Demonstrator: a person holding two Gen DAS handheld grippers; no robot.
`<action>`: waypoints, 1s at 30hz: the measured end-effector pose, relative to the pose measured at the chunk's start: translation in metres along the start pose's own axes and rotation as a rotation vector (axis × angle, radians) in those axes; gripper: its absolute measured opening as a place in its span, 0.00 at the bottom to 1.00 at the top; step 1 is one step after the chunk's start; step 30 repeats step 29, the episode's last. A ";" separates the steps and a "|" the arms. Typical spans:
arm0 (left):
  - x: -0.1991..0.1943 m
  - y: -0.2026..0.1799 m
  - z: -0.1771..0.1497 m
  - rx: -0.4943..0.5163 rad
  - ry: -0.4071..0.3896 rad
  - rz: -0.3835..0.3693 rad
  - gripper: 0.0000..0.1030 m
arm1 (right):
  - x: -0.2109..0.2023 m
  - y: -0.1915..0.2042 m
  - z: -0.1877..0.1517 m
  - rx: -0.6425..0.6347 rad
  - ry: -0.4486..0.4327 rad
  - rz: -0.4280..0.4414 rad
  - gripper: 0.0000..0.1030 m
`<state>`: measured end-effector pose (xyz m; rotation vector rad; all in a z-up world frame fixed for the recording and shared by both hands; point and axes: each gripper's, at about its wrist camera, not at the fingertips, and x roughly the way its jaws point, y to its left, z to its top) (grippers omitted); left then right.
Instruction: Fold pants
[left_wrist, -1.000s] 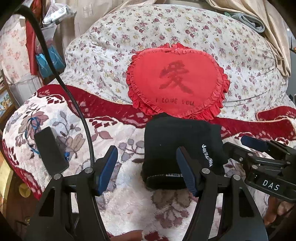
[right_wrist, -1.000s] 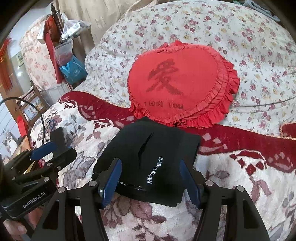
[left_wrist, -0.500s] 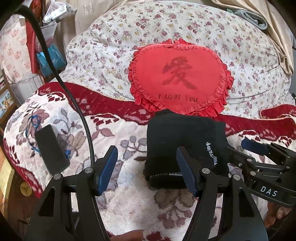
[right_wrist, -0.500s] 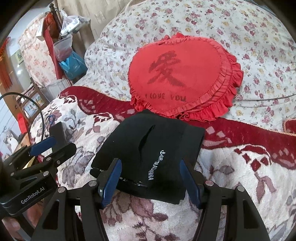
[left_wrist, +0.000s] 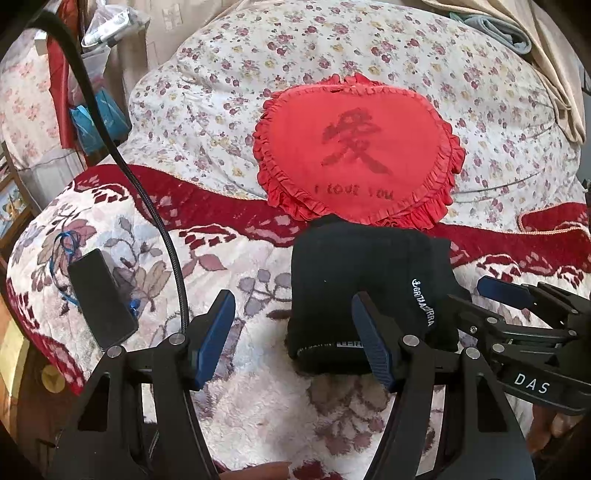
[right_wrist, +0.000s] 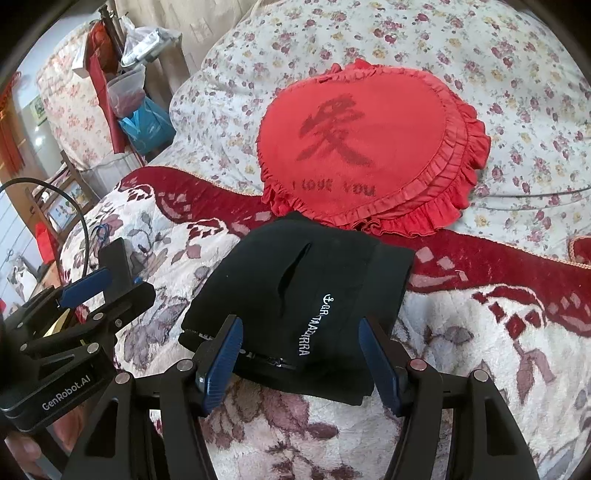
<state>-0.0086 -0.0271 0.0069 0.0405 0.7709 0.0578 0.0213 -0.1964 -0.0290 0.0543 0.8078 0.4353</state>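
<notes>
Black pants (left_wrist: 354, 284) lie folded into a compact bundle on the flowered blanket (left_wrist: 258, 398), white lettering on top; they also show in the right wrist view (right_wrist: 295, 295). My left gripper (left_wrist: 291, 343) is open and empty, its right finger in front of the bundle's near left edge. My right gripper (right_wrist: 301, 362) is open and empty, its fingers straddling the bundle's near edge without holding it. The right gripper shows at the right of the left wrist view (left_wrist: 524, 314); the left gripper shows at the left of the right wrist view (right_wrist: 74, 321).
A red heart-shaped pillow (left_wrist: 358, 155) leans on a floral quilt roll (left_wrist: 221, 92) just behind the pants. A black phone (left_wrist: 101, 299) and a black cable (left_wrist: 162, 229) lie at the left. Bags and clutter (right_wrist: 140, 107) stand beyond the bed's left edge.
Both grippers have drawn back slightly toward me from the folded pants. The pants have stayed still and both grippers have stayed open.
</notes>
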 end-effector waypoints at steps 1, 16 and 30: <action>0.000 0.000 0.000 -0.001 0.001 -0.002 0.64 | 0.000 0.000 0.000 0.000 0.000 0.000 0.61; 0.001 -0.001 -0.002 0.000 0.010 -0.010 0.64 | 0.005 0.002 -0.003 -0.008 0.017 0.004 0.61; 0.001 -0.004 -0.006 -0.007 -0.002 -0.008 0.64 | 0.006 0.000 -0.004 -0.001 0.016 0.004 0.62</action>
